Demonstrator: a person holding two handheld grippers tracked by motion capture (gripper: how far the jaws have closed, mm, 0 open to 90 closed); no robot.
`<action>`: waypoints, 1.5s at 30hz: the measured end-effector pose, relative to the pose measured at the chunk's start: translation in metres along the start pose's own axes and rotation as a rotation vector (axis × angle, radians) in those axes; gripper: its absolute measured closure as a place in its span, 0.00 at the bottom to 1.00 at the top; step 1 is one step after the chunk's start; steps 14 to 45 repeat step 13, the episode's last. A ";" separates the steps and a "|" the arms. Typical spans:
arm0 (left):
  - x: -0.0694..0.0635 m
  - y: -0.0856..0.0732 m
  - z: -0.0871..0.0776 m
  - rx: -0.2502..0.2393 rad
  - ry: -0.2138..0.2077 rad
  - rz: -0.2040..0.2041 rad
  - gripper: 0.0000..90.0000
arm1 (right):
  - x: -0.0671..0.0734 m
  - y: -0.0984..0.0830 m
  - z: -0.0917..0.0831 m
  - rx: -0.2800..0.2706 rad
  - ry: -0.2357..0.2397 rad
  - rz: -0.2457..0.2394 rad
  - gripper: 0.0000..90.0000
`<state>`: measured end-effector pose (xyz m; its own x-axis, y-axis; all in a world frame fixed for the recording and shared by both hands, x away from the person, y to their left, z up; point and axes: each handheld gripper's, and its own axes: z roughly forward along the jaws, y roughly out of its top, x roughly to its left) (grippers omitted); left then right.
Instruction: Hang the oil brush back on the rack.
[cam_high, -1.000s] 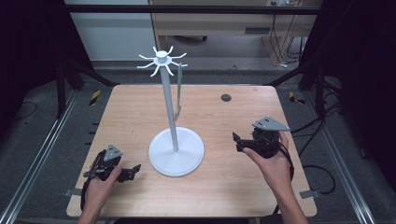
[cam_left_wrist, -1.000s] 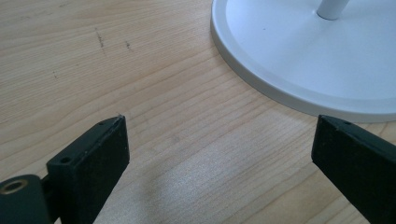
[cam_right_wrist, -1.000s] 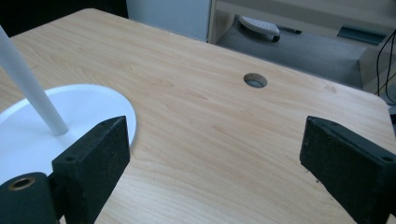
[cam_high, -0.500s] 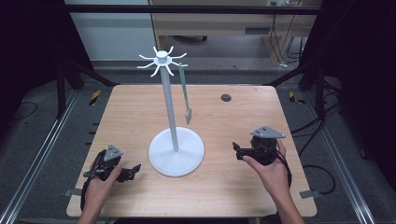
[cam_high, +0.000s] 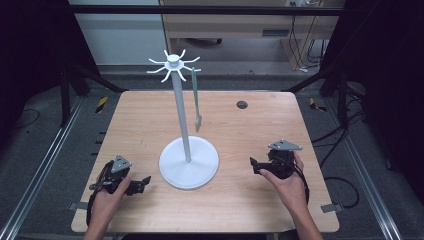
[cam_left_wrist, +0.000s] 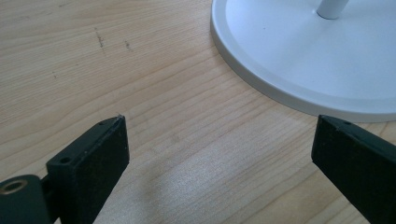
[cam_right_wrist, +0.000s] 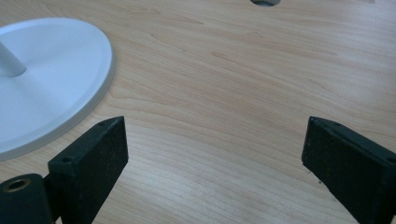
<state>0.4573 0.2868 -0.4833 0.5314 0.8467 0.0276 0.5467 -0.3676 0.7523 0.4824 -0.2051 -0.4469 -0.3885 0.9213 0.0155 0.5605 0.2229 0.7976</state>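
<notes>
No readable text, label, brand, number or sign anywhere, none on the white stand, none on the wooden table, none on either gripper, background fittings too small to read

Spread jaws before white stand base (cam_left_wrist: 322, 60)

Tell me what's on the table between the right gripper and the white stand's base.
Nothing: bare wood separates the right gripper from the stand base, seen in the high view and right gripper view.
</notes>
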 end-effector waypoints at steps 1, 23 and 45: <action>0.000 0.000 0.000 0.000 0.000 0.000 0.04 | -0.001 -0.001 0.002 0.003 -0.001 0.007 0.09; 0.000 0.001 0.000 -0.002 -0.003 0.001 0.04 | -0.006 -0.020 0.021 0.050 -0.014 0.034 0.10; 0.000 0.001 0.000 -0.002 -0.003 0.001 0.04 | -0.006 -0.020 0.021 0.050 -0.014 0.034 0.10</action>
